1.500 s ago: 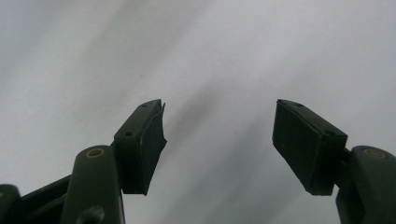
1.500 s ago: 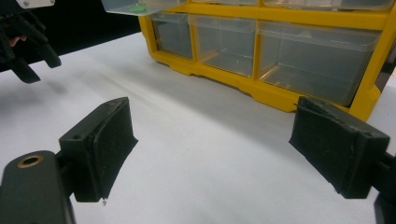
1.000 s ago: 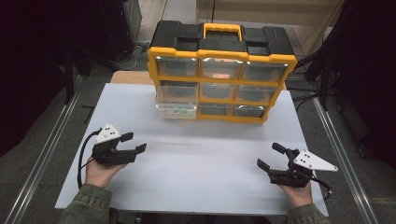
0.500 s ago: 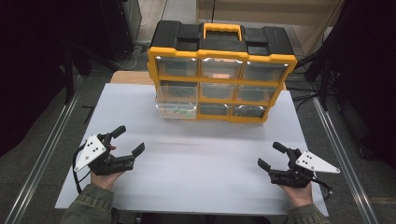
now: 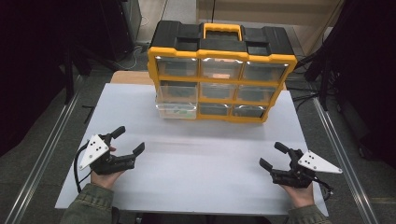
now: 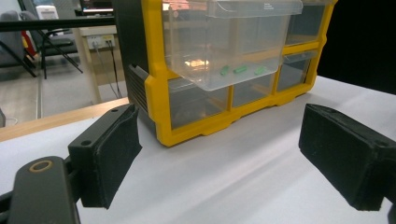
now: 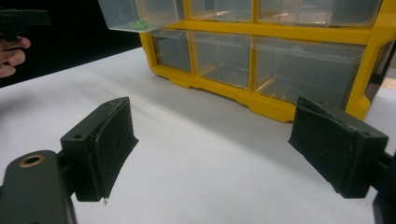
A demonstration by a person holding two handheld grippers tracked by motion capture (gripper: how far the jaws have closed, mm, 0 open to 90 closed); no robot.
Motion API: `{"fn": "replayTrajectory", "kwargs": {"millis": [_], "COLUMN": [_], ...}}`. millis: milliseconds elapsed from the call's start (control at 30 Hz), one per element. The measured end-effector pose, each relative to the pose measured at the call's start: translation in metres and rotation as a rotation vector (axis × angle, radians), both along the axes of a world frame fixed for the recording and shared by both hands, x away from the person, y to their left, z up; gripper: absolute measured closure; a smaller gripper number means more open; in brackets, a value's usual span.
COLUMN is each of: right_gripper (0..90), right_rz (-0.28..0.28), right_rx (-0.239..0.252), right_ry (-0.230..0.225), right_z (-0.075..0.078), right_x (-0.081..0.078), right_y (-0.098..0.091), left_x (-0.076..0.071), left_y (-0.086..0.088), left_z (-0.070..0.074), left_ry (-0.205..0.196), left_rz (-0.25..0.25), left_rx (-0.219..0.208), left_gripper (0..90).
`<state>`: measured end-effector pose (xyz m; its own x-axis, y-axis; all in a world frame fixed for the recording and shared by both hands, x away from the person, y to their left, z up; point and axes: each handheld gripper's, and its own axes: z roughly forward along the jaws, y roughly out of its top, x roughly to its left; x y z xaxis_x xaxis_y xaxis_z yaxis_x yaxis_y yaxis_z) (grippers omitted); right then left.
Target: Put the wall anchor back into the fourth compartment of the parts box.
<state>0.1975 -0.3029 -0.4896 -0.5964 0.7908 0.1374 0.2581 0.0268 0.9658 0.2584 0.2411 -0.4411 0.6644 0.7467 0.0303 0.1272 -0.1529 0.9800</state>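
The yellow organizer [image 5: 219, 74] stood at the far middle of the white table [image 5: 205, 154], well apart from both grippers, which lay near the table's front corners. The left gripper [image 5: 127, 141] rested in the person's left hand [image 5: 105, 172] at the front left, its jaws spread wide and holding nothing; in the left gripper view the two black pads [image 6: 109, 154] framed bare tabletop, with the organizer [image 6: 224, 70] beyond them. The right gripper [image 5: 273, 156] sat in the right hand [image 5: 296, 191] at the front right, likewise released and empty, its pads [image 7: 105, 144] parted over bare table with the organizer [image 7: 280, 51] ahead. The organizer was a boxy case with a yellow frame, a black top and a yellow carry handle [image 5: 222, 29], fronted by three rows of three clear plastic drawers. One drawer [image 5: 176, 110], in the left column, was pulled out toward the person; in the left gripper view this open drawer [image 6: 233, 42] held three small green pieces [image 6: 240, 70] on its floor, and in the right gripper view a green speck [image 7: 136, 25] showed through its wall. The other drawers sat flush in the frame; their contents could not be told through the glare. The drawers looked smooth and transparent, the gripper pads matte and slightly rough, the table sheet plain and flat. A grey three-cornered plate [image 5: 93, 150] topped the left gripper.
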Motion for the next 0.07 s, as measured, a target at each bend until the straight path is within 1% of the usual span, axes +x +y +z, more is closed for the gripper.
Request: {"fn": "replayTrajectory", "kwargs": {"millis": [67], "right_gripper": [14.4], "right_rz": [0.004], "right_rx": [0.005], "right_ry": [-0.001], "right_z": [0.0001], "right_x": [-0.0003], "right_y": [0.0001], "left_x": [-0.0002], "left_y": [-0.0003], "left_z": [-0.0001], "left_ry": [0.003], "left_rz": [-0.001], "left_rx": [0.000], "left_gripper": [13.0]}}
